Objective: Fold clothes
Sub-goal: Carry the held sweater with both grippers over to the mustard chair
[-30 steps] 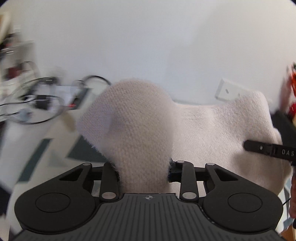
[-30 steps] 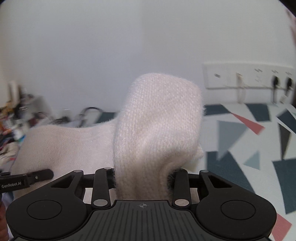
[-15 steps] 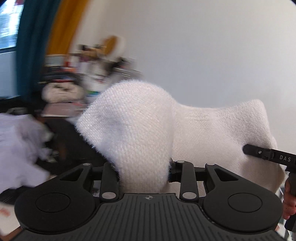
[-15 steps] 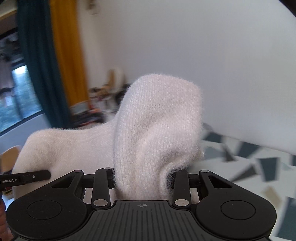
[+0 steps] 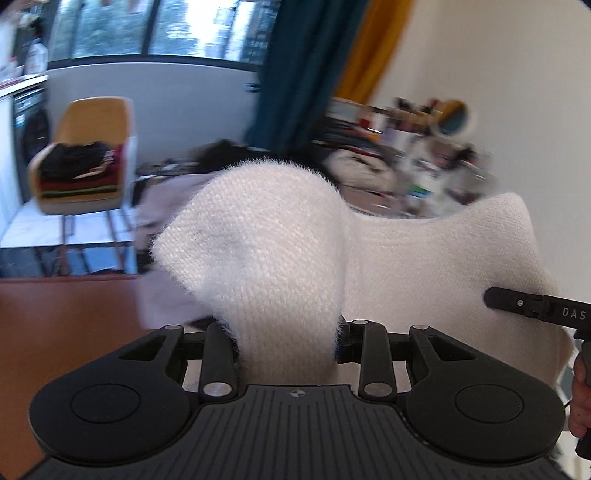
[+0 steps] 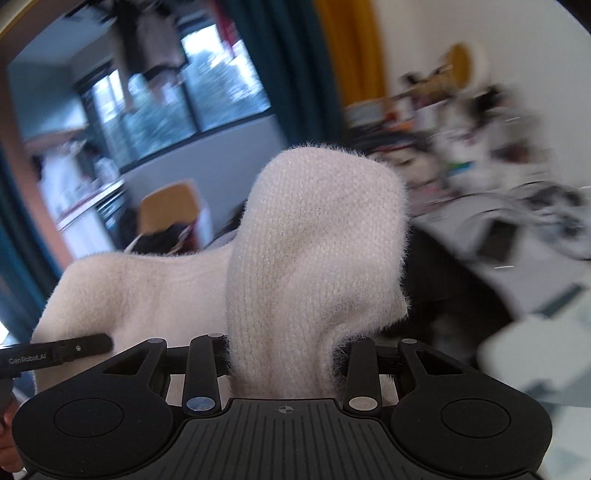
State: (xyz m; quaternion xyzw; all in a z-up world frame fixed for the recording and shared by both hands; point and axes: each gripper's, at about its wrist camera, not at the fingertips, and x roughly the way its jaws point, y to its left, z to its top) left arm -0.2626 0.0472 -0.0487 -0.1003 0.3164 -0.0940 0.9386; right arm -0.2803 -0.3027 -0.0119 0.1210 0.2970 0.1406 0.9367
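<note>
Pinching a bunched fold of a fuzzy white knit garment (image 5: 280, 258), the left gripper (image 5: 288, 347) is seen with its jaws pressed onto the cloth, which bulges up in a rounded hump just beyond the fingers. The right gripper (image 6: 284, 362) is clamped in the same way on another bunch of the same garment (image 6: 314, 251), the fabric rising between its two black fingers. Between the two grips the knit is stretched as a sagging sheet and is held up in the air, off any surface.

In the left wrist view the sheet runs to the right, where a black finger of the other gripper (image 5: 524, 304) is laid against the cloth. In the right wrist view the sheet runs to the left, and a black finger marked "GenRobot.AI" (image 6: 55, 350) is seen at its near left edge.

Farther out, much of the room is blurred. A brown tabletop (image 5: 62, 350) is seen near left in the left wrist view. A yellow chair (image 5: 92, 125) stacked with folded clothes (image 5: 79, 173) stands far left, below a window (image 5: 147, 26). A teal curtain (image 5: 295, 66) and a mustard curtain (image 5: 373, 48) hang beside it, and cluttered shelves (image 5: 424, 147) are seen far right against a white wall (image 5: 517, 74).
</note>
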